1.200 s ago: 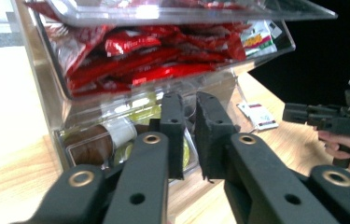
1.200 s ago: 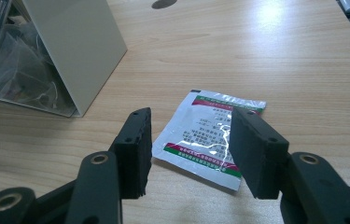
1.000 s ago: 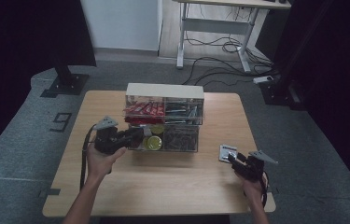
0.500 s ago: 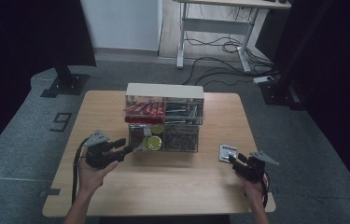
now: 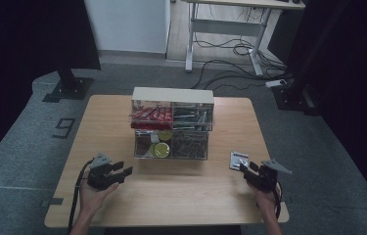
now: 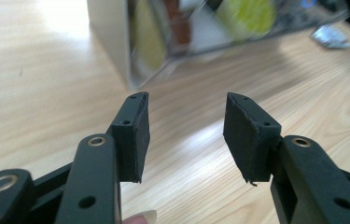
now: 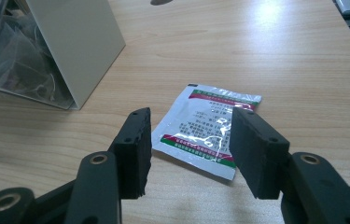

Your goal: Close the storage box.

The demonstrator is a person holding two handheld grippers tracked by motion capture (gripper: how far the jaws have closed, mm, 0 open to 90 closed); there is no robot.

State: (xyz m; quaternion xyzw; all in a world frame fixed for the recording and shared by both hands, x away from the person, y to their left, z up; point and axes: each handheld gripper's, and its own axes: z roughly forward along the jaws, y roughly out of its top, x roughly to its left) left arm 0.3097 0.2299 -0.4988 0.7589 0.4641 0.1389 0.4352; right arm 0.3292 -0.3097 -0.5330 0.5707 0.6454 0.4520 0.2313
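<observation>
On the light wooden table (image 5: 122, 122) stands a clear plastic organiser box with a pale top and several compartments (image 5: 172, 122). It holds red packets in the upper left part, dark items on the right, and a round yellow-green thing in the lower left part.

The left gripper (image 5: 117, 172) lies low over the table, in front of the left corner of the box and apart from it. Its jaws have just been opening, and now they stand about half open with nothing between them. In the left gripper view the black pads (image 6: 135, 135) have only bare wood between them, and the corner of the box is a little ahead, blurred.

The right gripper (image 5: 247, 168) is near the right front edge of the table, held by the person's hand (image 5: 268, 200). Its jaws are also about half open and they grip nothing. Just in front of them lies a small flat silver foil sachet with red and green stripes and printed text (image 7: 205, 128). It lies flat on the wood, to the right of the box and apart from it. In the right gripper view the sachet is seen between the two black pads (image 7: 137, 149), but a little farther away, and the pads do not touch it.
</observation>
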